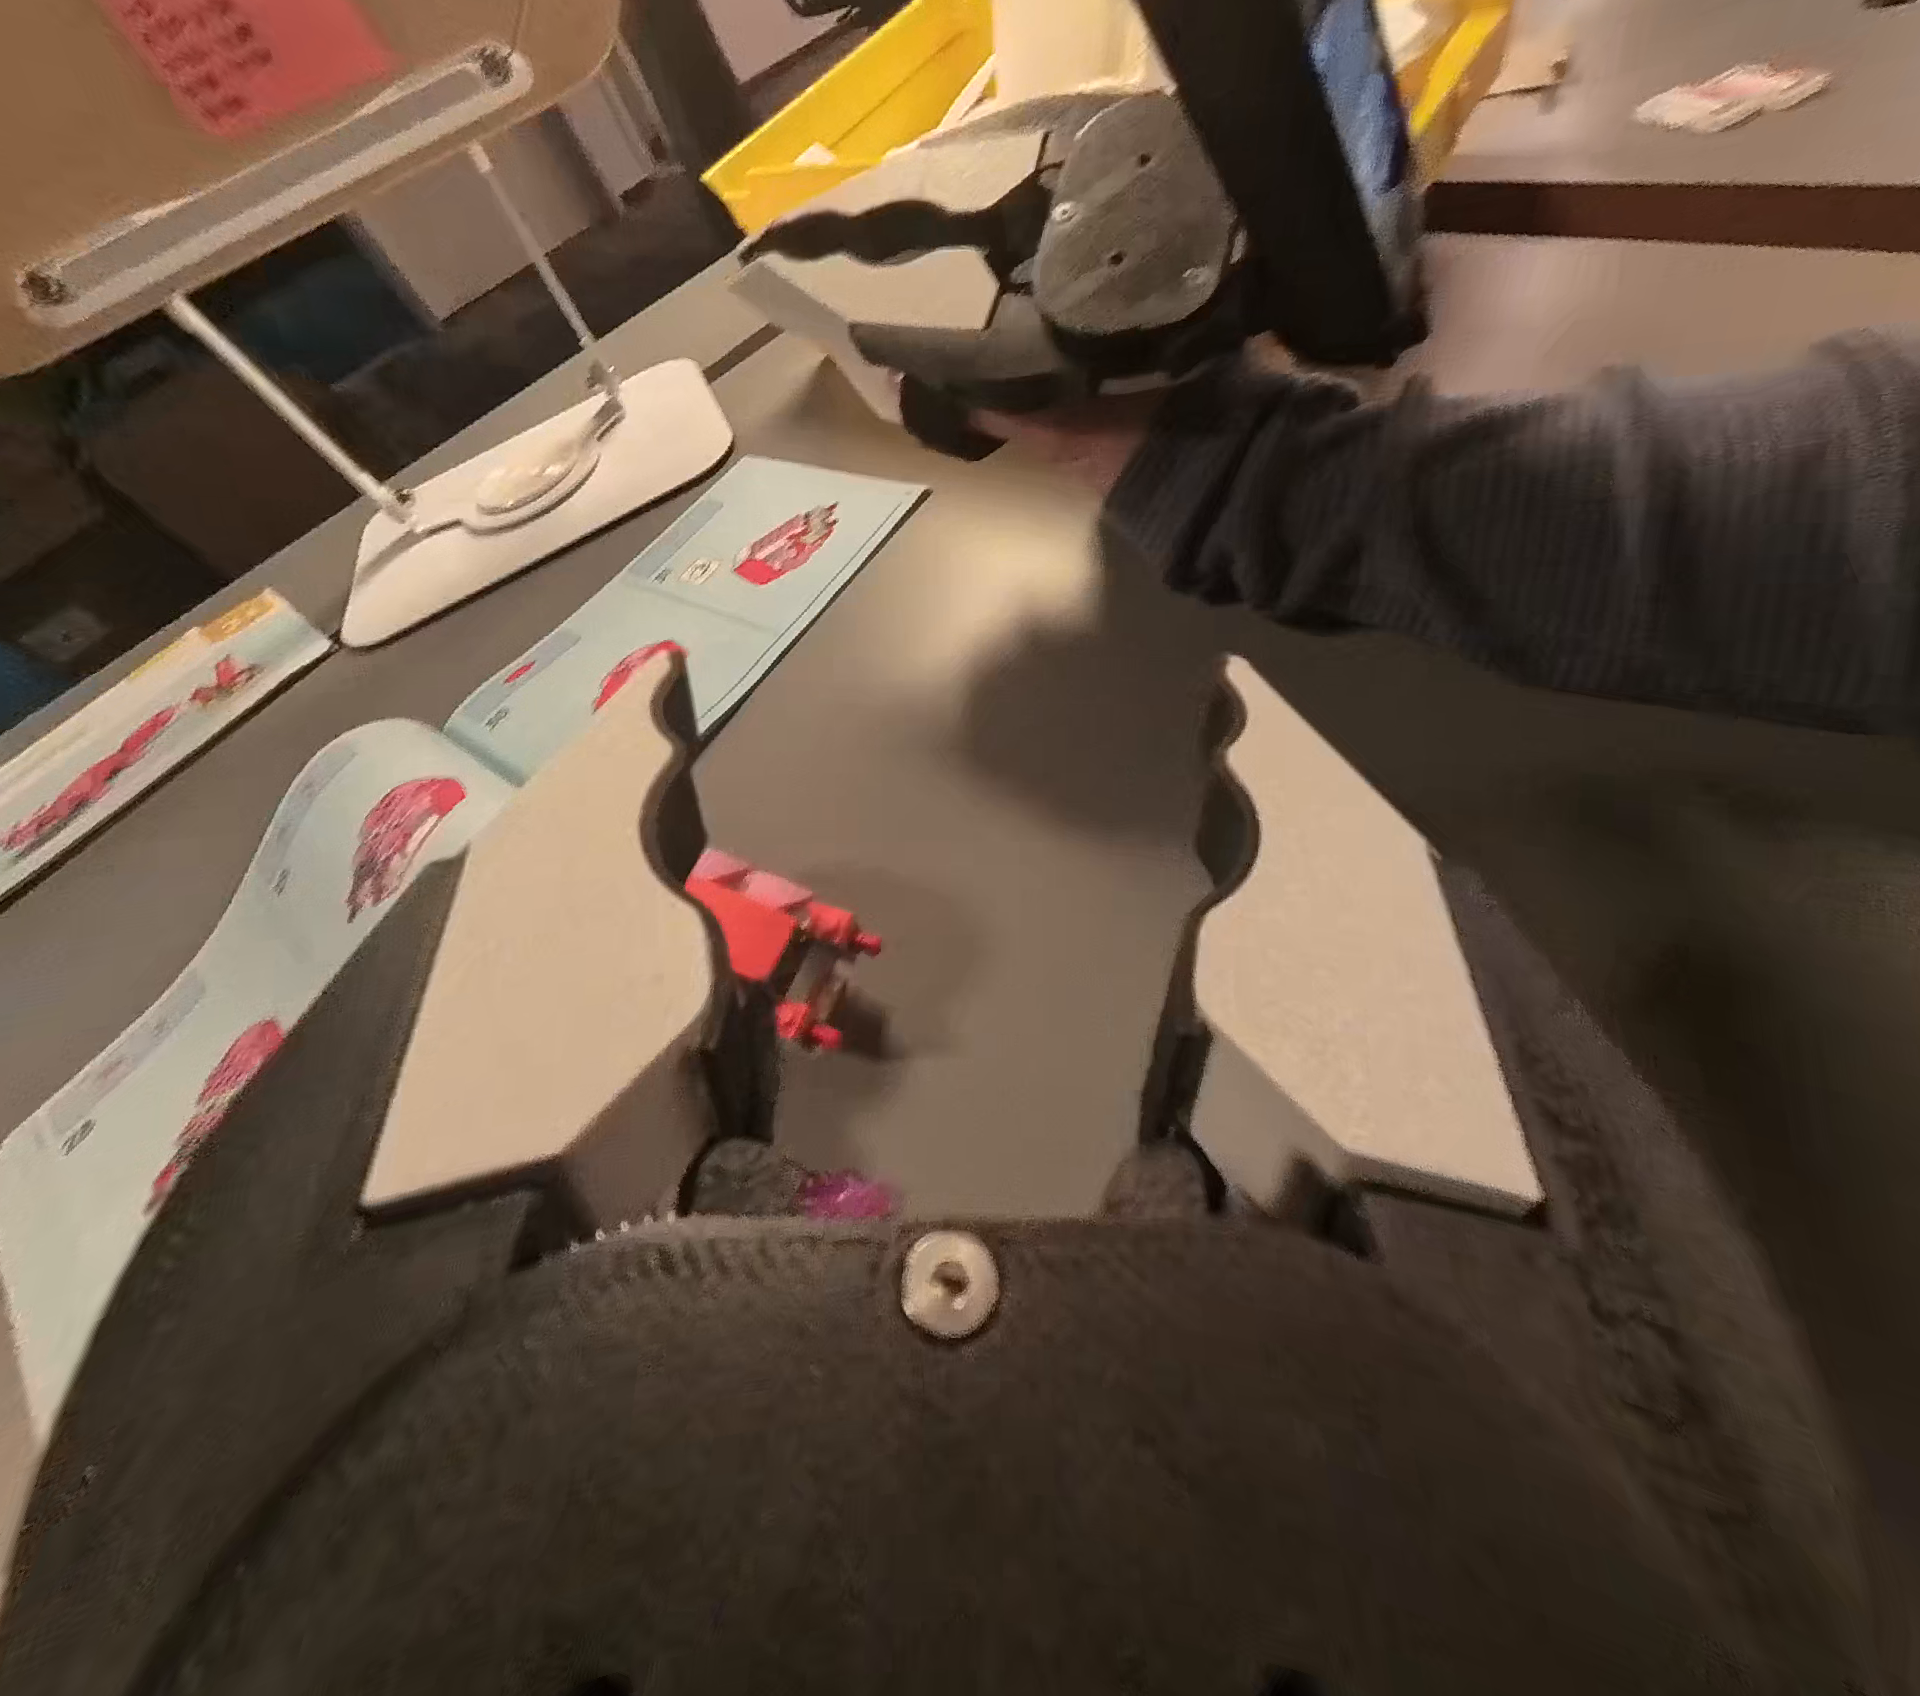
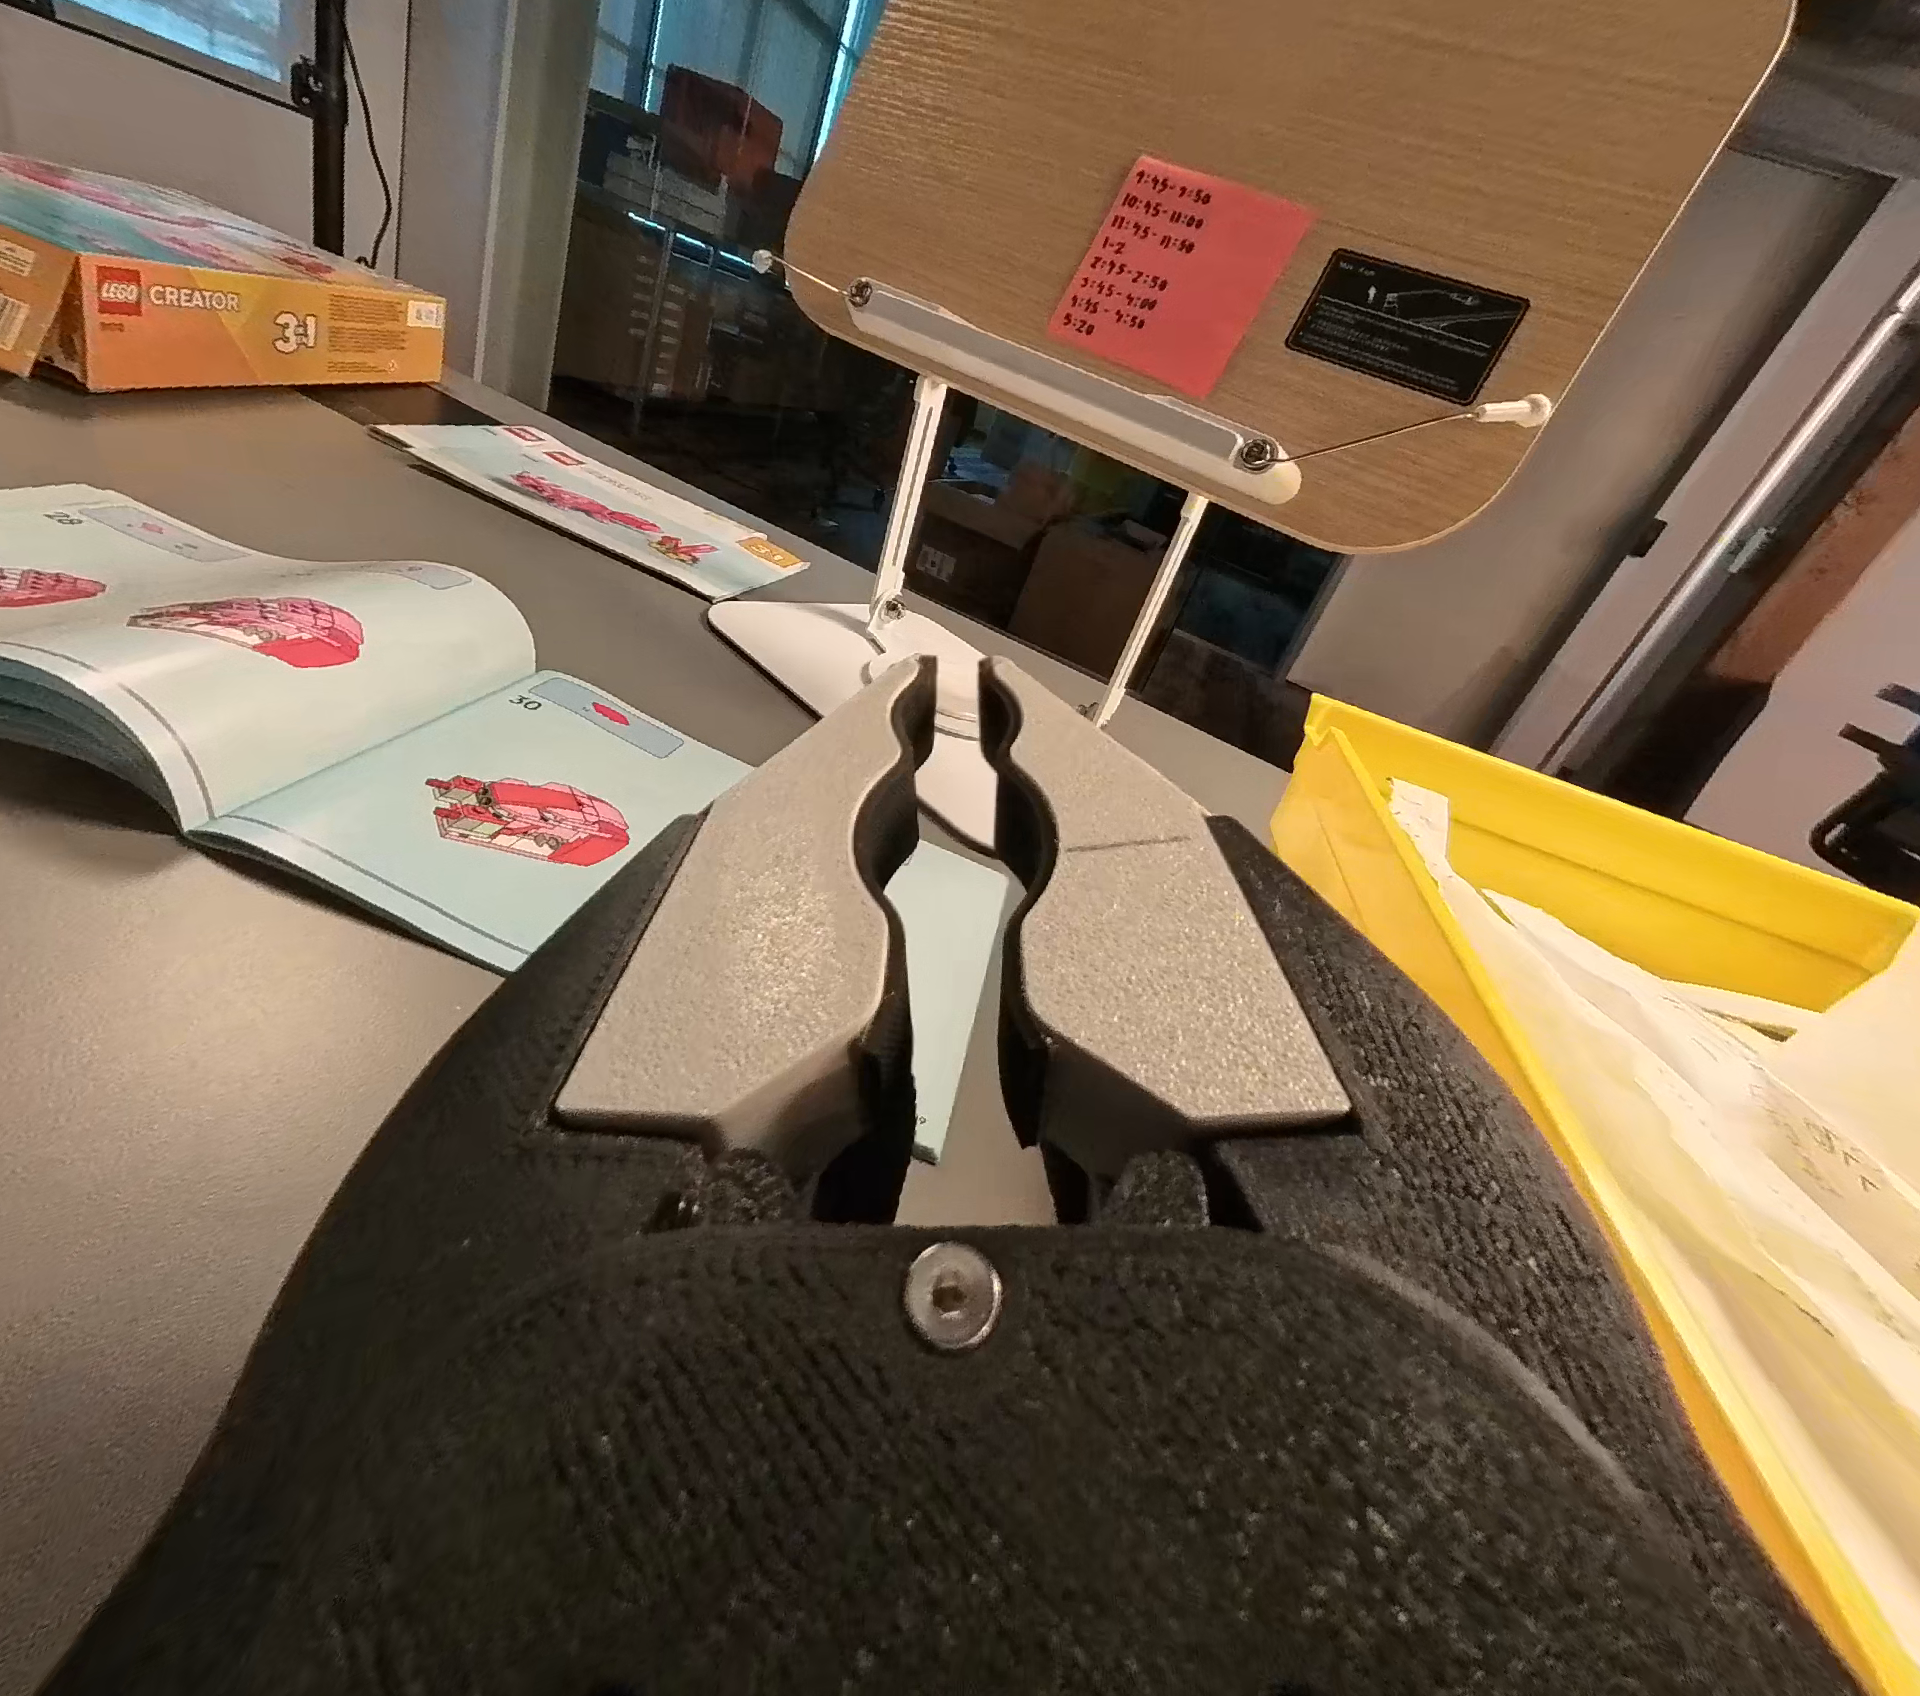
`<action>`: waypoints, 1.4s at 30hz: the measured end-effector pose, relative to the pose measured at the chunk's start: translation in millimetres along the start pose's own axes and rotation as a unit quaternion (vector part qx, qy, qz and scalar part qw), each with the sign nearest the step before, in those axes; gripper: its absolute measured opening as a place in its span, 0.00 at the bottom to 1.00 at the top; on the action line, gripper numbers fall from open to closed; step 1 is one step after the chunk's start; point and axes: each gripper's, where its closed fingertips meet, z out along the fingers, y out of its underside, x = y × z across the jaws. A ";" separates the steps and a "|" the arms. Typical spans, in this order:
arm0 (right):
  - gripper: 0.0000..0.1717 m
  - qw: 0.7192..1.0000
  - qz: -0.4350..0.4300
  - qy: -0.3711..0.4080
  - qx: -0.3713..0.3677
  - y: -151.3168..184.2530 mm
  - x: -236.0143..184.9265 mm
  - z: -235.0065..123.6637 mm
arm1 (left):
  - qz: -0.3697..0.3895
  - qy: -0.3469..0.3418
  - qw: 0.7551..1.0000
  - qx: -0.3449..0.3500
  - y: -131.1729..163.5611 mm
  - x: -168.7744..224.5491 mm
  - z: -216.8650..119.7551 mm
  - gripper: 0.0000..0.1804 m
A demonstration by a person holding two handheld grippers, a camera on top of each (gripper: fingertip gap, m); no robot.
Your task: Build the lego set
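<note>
Left gripper (image 1: 951, 690): jaws wide apart, nothing between pads, low over dark grey table (image 1: 987, 607). Small red brick assembly (image 1: 774, 940) on table just beside inner edge of its left finger, contact unclear through blur. Open instruction booklet (image 1: 727, 576) left of it.

Right gripper (image 2: 956, 680): fingers nearly closed, narrow slit, nothing gripped, raised above table. Beyond tips: white base of wooden book stand (image 2: 1299, 171). Yellow bin (image 2: 1621, 877) with paper bags to right; open booklet to left.

Bare grey table (image 1: 935, 815) lies open ahead of the spread left gripper (image 1: 956, 690). The open booklet (image 1: 312, 815) bounds it left, the sleeved arm (image 1: 1558, 524) crosses far right, and a small red brick model (image 1: 769, 929) sits near.
</note>
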 end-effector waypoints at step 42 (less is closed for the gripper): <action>0.03 0.994 0.057 0.076 0.060 -13.3 39.8 -15.4 | 0.041 0.172 0.942 -0.284 60.7 -84.6 168.4 0.29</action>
